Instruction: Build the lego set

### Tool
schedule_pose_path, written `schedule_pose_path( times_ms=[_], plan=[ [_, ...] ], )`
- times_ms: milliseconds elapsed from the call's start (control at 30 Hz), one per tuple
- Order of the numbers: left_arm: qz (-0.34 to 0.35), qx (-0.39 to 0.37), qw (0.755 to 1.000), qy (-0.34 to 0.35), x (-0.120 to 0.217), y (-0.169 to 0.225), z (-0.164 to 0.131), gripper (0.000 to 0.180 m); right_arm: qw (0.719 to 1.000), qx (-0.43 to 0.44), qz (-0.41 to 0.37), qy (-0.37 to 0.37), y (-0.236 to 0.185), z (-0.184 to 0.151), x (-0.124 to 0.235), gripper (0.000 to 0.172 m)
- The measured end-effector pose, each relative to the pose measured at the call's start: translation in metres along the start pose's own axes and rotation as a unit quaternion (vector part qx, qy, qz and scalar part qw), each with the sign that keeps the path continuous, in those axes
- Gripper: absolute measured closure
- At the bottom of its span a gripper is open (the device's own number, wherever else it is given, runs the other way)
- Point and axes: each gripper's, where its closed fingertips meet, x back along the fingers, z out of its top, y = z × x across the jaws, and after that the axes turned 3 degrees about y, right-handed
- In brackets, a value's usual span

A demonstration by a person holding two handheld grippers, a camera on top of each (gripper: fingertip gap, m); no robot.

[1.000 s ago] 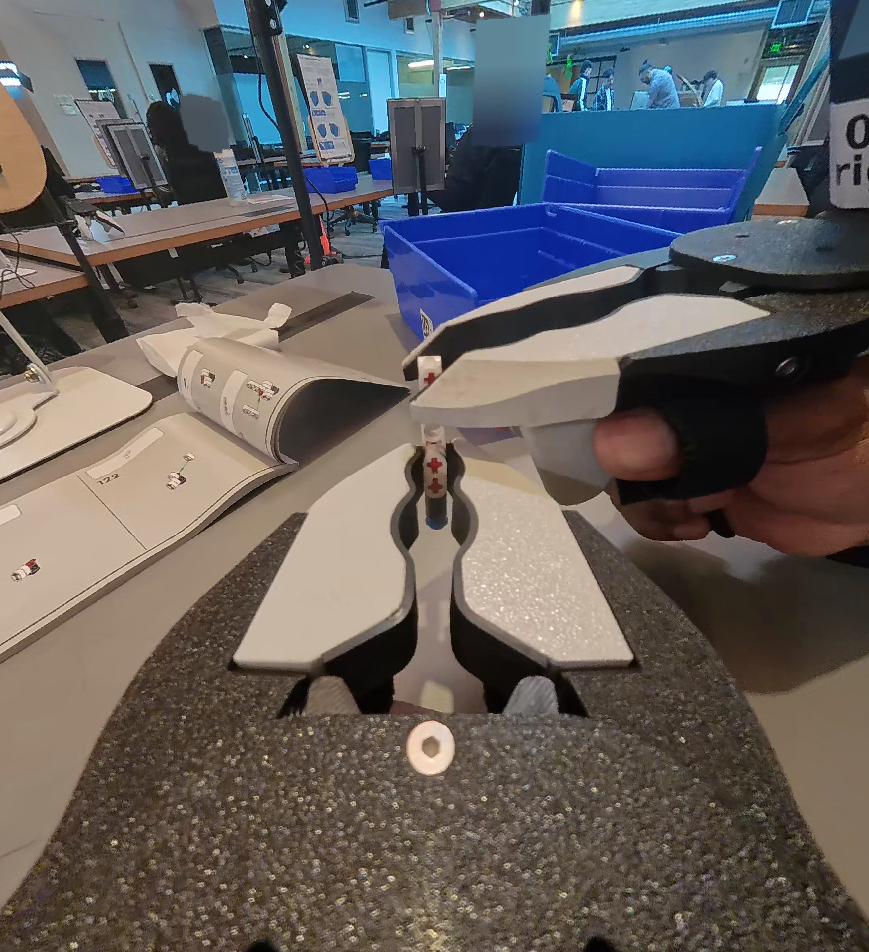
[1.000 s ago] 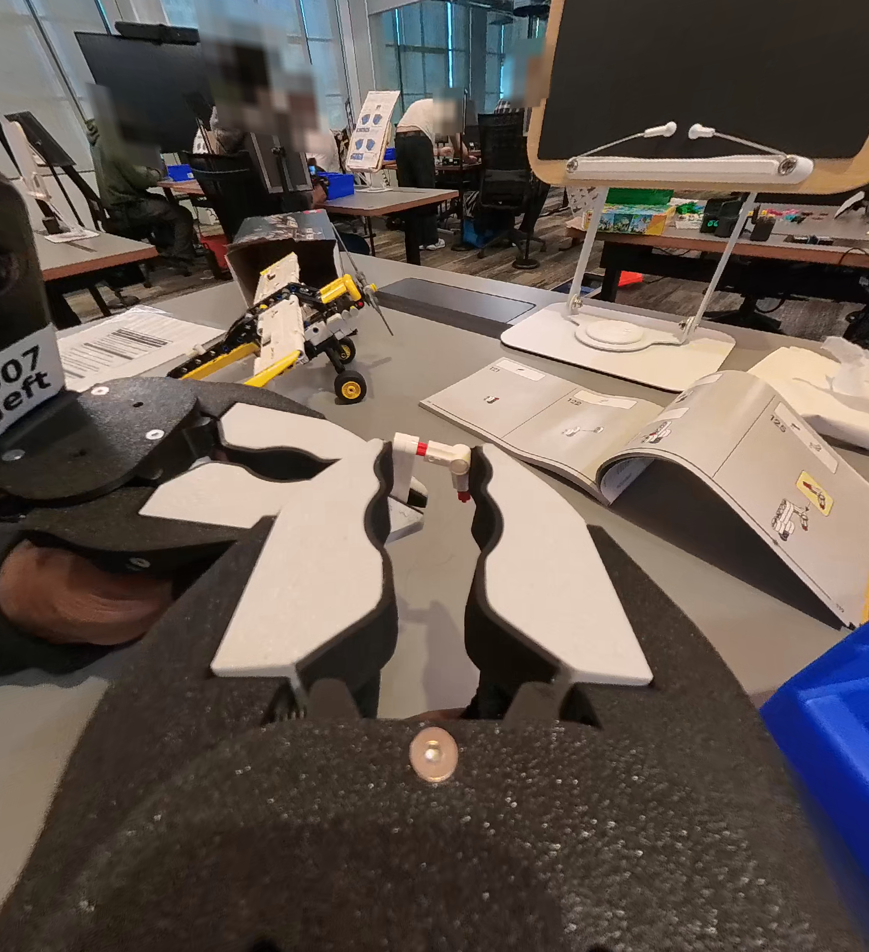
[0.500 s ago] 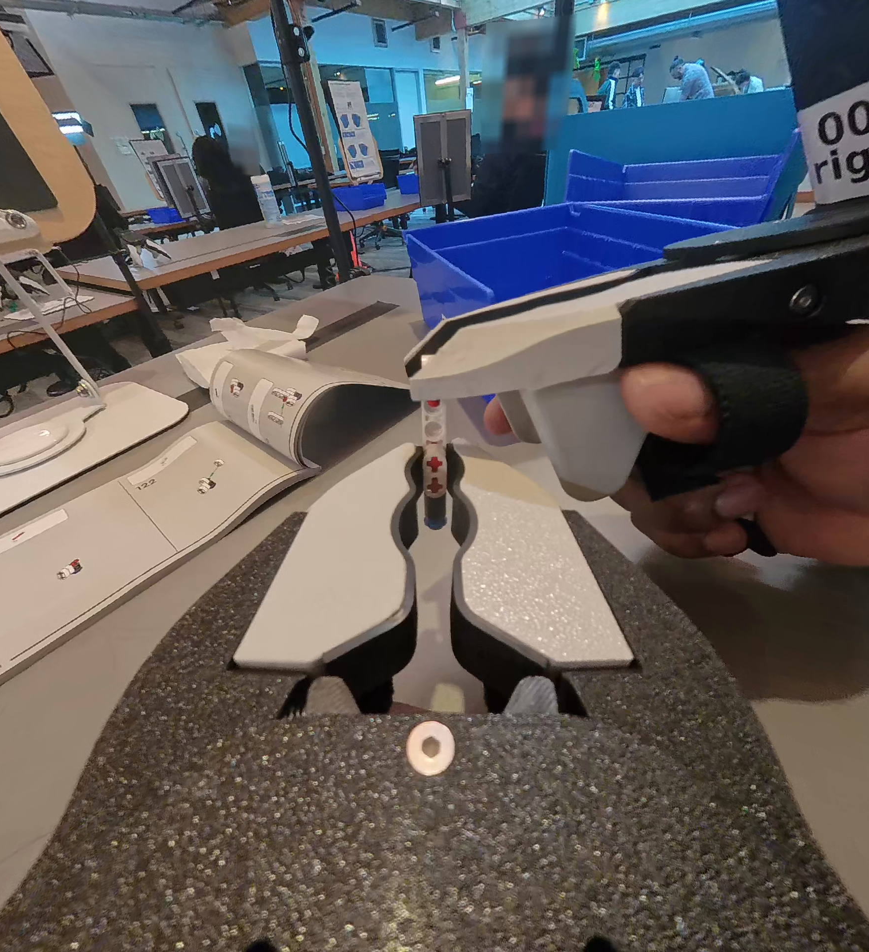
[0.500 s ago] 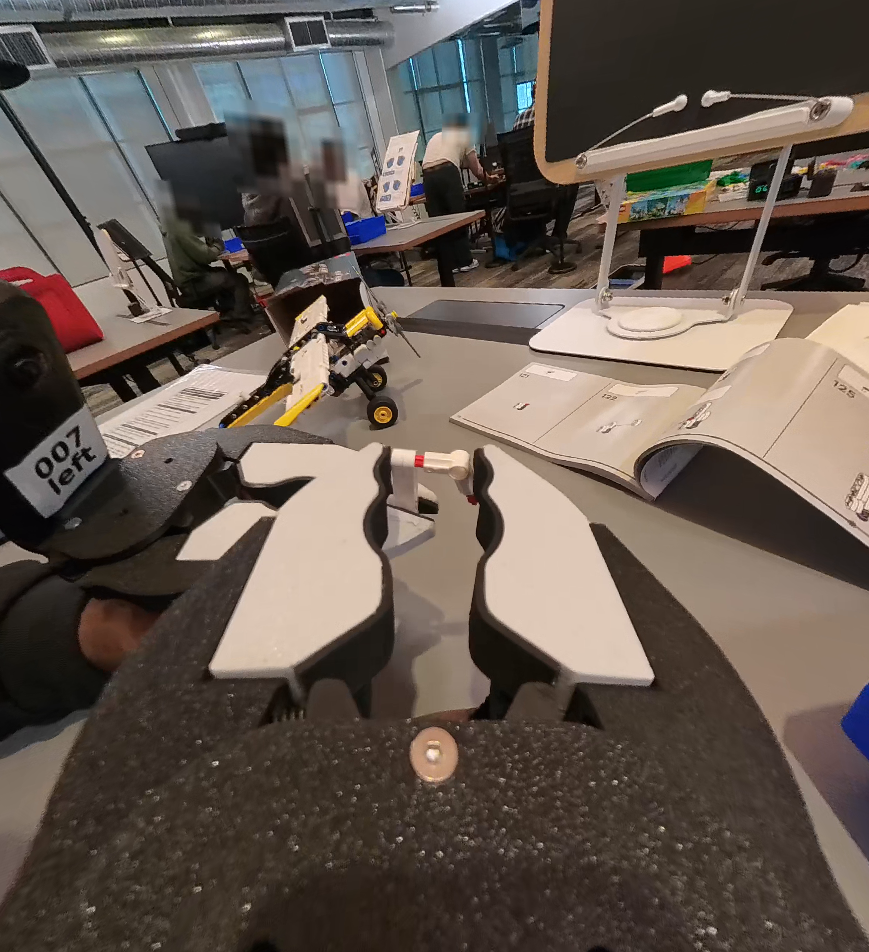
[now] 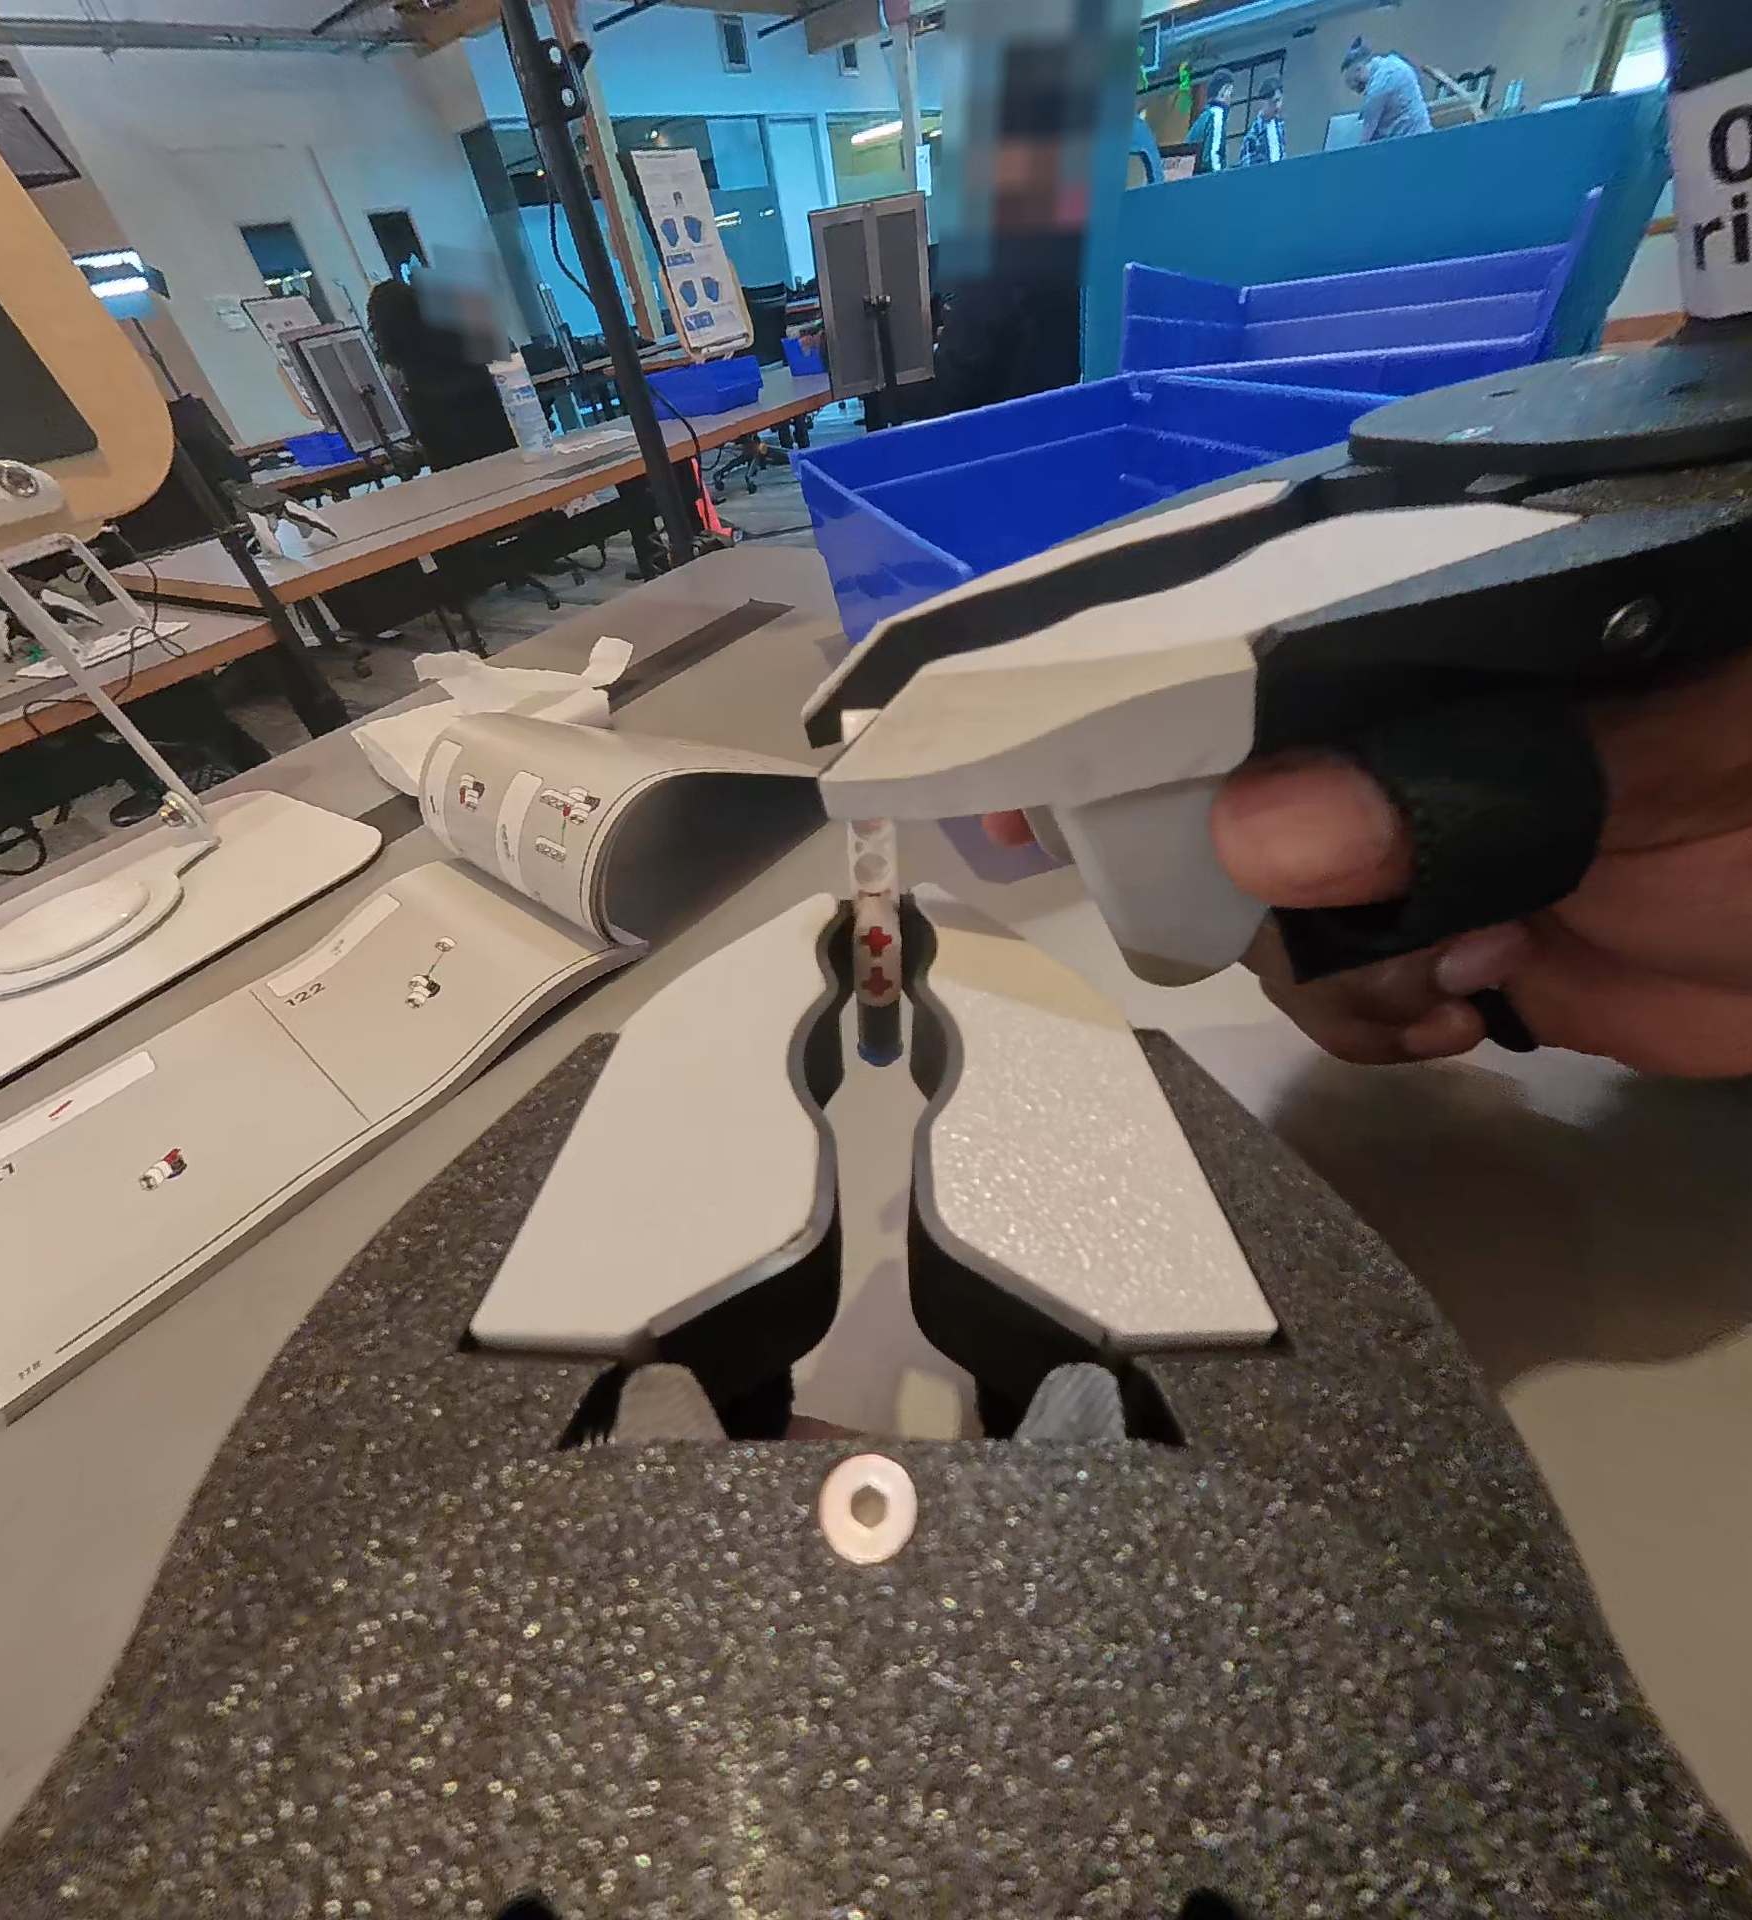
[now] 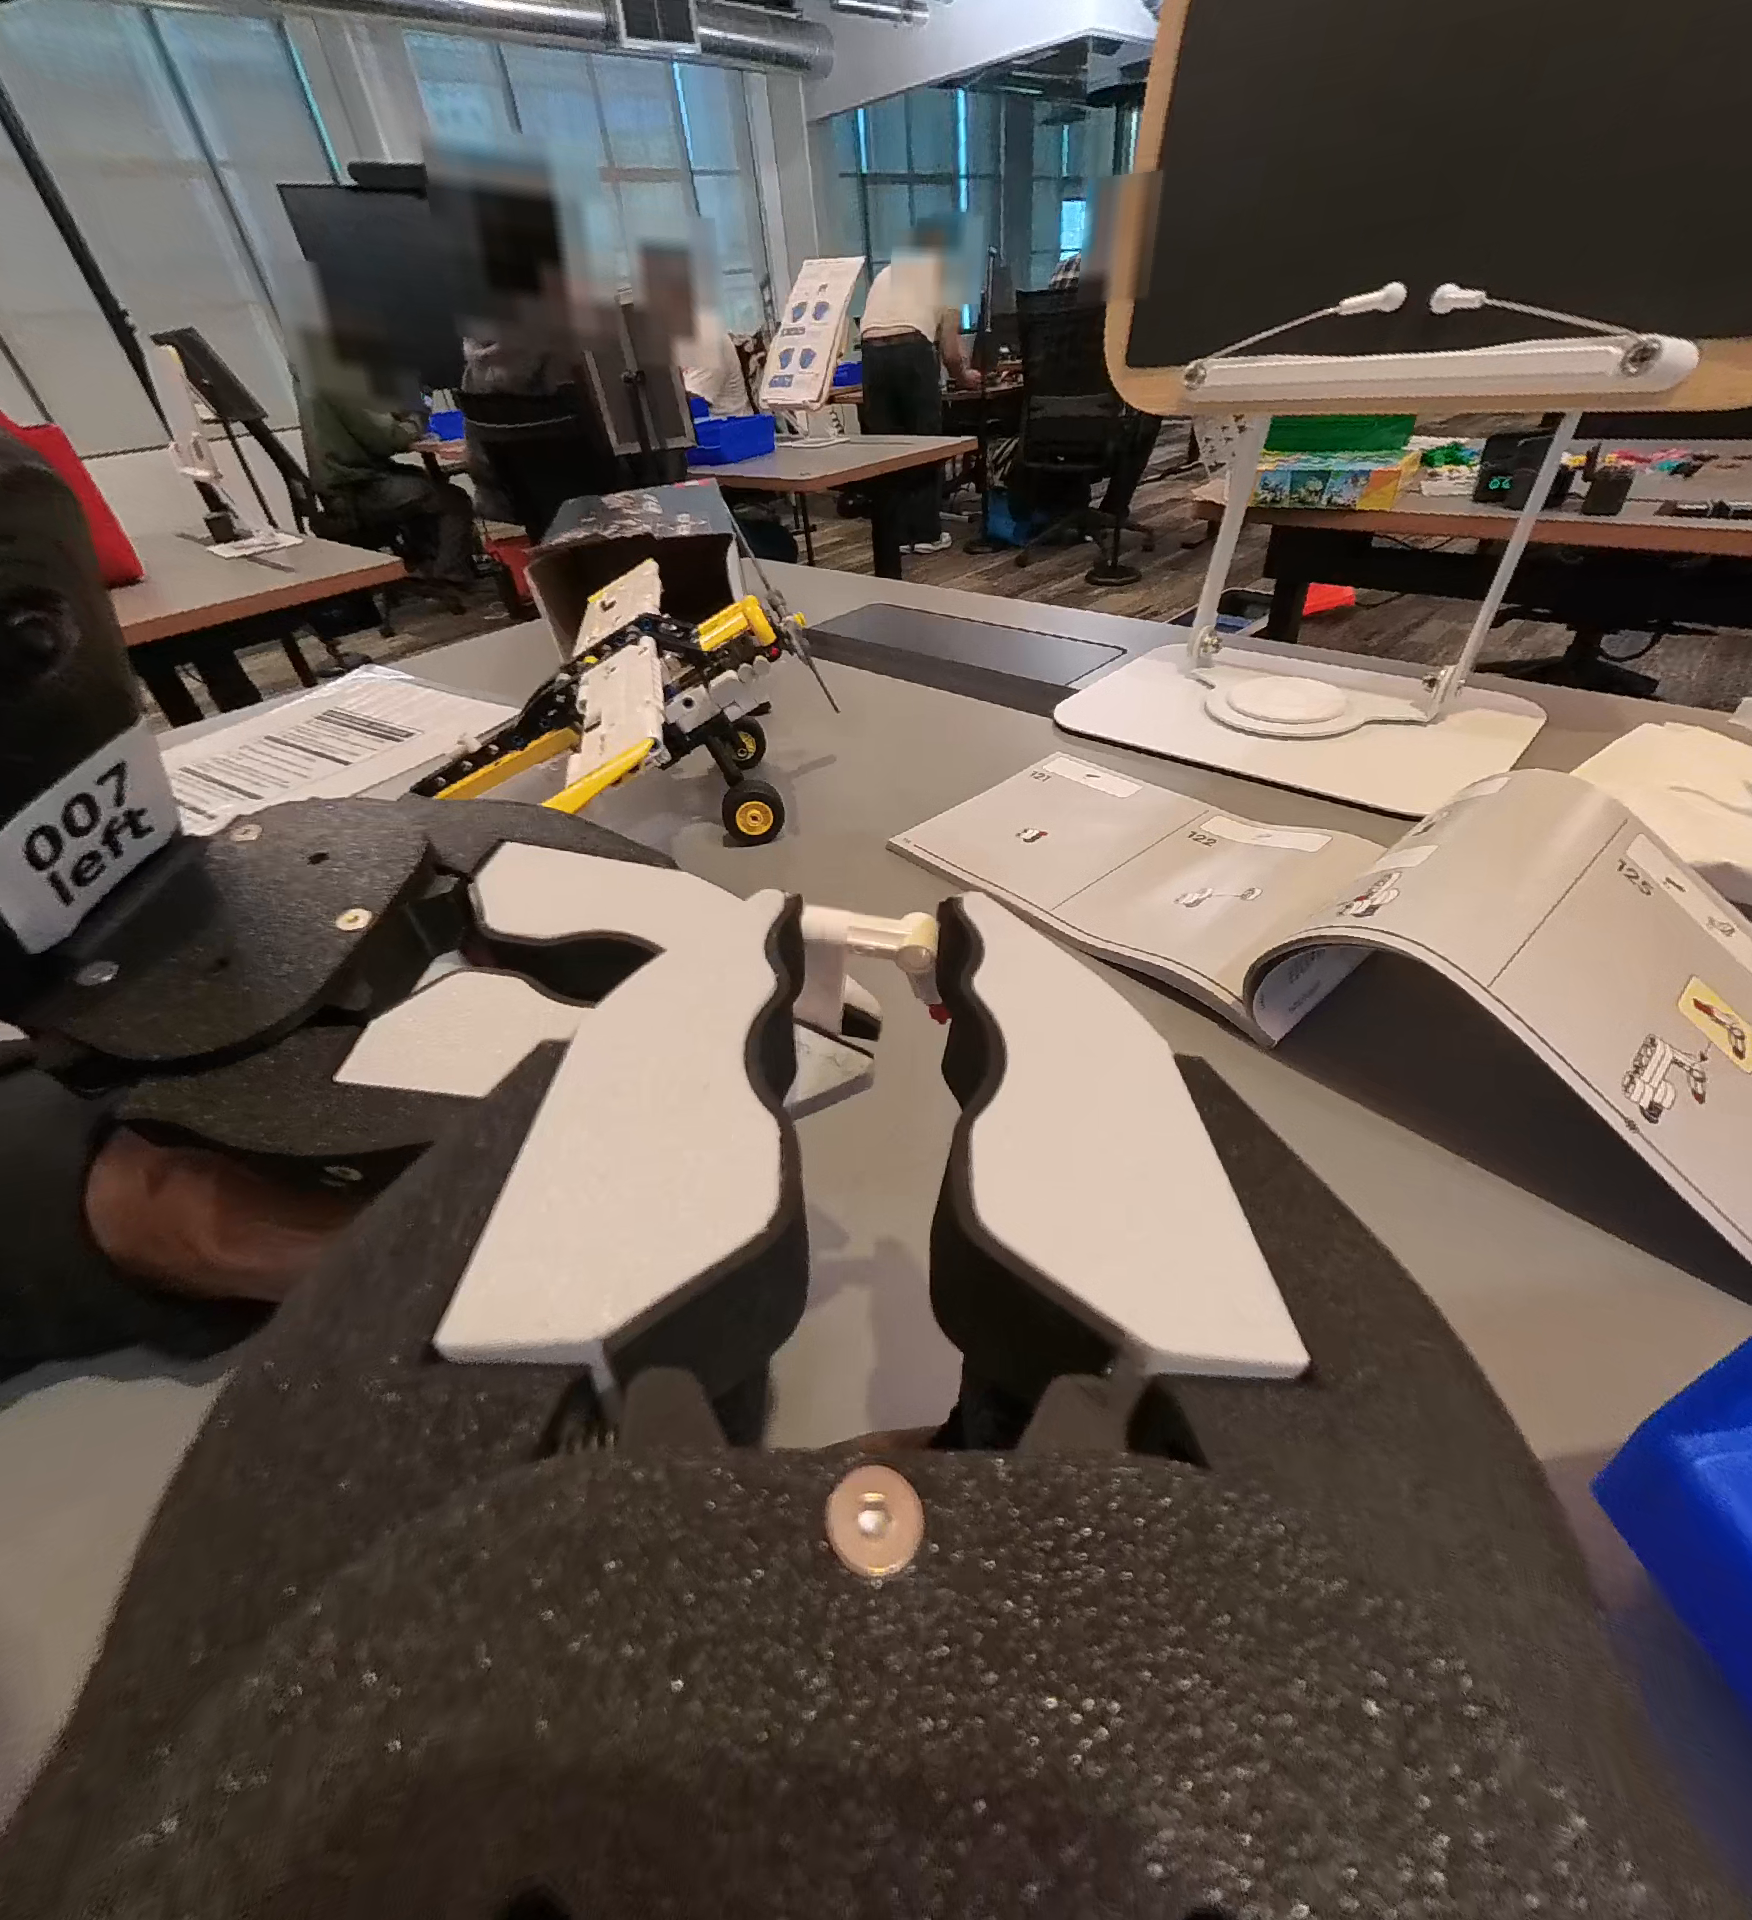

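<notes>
Left gripper [image 5: 877,971]: white brick piece [image 5: 873,914] upright

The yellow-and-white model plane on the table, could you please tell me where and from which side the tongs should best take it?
Probably the model plane is best gripped across its narrow black-and-yellow tail boom, coming from above. The boom is slim and straight; the white wing is broad, and the propeller and wheels look fragile.

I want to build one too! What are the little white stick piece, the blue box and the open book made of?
The little white stick piece looks like hard, smooth plastic: it has moulded round holes and a slight shine. The blue box also looks like plastic, with stiff walls of one even colour. The open book is paper, probably matte: its pages curl over in a soft arch.
</notes>
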Motion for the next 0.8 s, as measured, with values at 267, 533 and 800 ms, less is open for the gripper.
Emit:
schedule_pose_path(
  times_ms=[267, 533, 800],
  plan=[
    [-0.007, 0.029, 1.000, -0.006, -0.001, -0.001, -0.003, 0.173, 1.000, 0.006, -0.004, -0.009, 0.001, -0.002, -0.002, 0.147],
    [-0.010, 0.118, 0.992, -0.049, -0.002, -0.012, -0.016, 0.173, 0.999, 0.011, 0.015, -0.046, 0.010, -0.016, -0.004, 0.122],
    [-0.064, 0.204, 0.976, -0.050, 0.000, -0.007, -0.014, 0.173, 0.996, -0.010, 0.061, -0.057, 0.011, -0.022, -0.006, 0.131]
  ],
)
